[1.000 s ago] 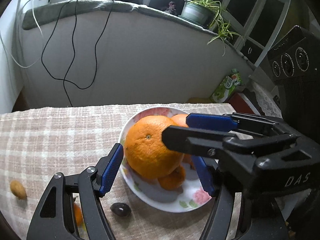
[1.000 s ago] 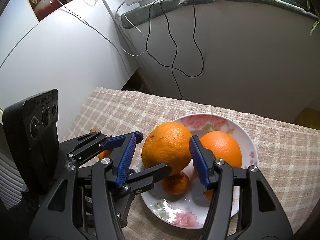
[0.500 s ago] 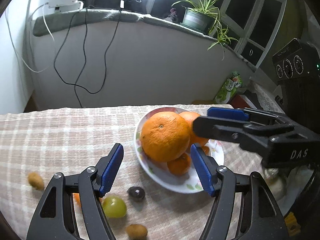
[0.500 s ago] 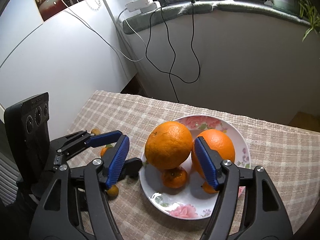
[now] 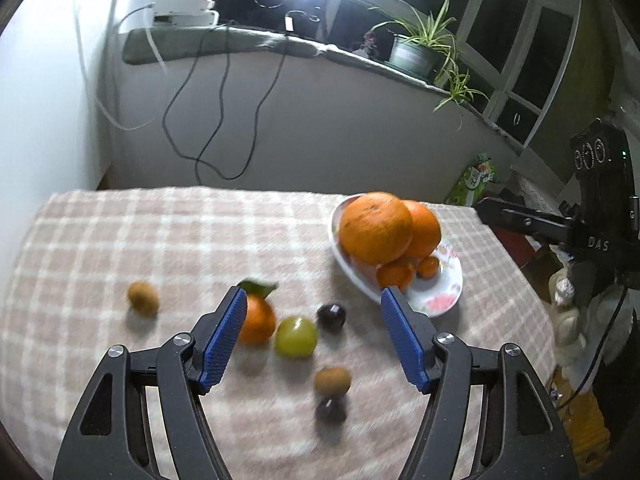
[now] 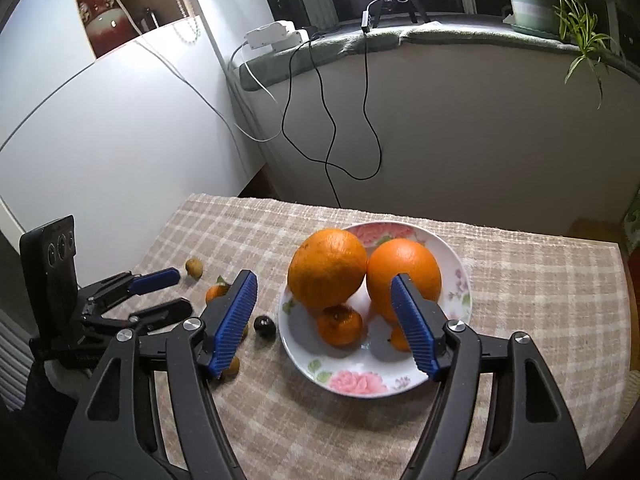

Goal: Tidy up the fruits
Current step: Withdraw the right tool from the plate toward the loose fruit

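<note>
left gripper (image 5: 312, 336) wide and empty over the loose green grape (image 5: 296, 337), likely next for the plate (image 6: 372, 380); right gripper (image 6: 324, 320) wide, empty near the oranges (image 6: 327, 268).

- Tablecloth (image 6: 520, 280): woven checked cloth, rough and matt.
- Plate (image 6: 360, 384): glossy glazed ceramic with a floral print.
- 2 large oranges (image 6: 327, 268): dimpled, slightly shiny peel.
- Right gripper (image 6: 324, 322): matt black plastic, ribbed blue pads (image 6: 236, 322), bright metal screws.
- Green grape (image 5: 296, 336): smooth, shiny skin.
</note>
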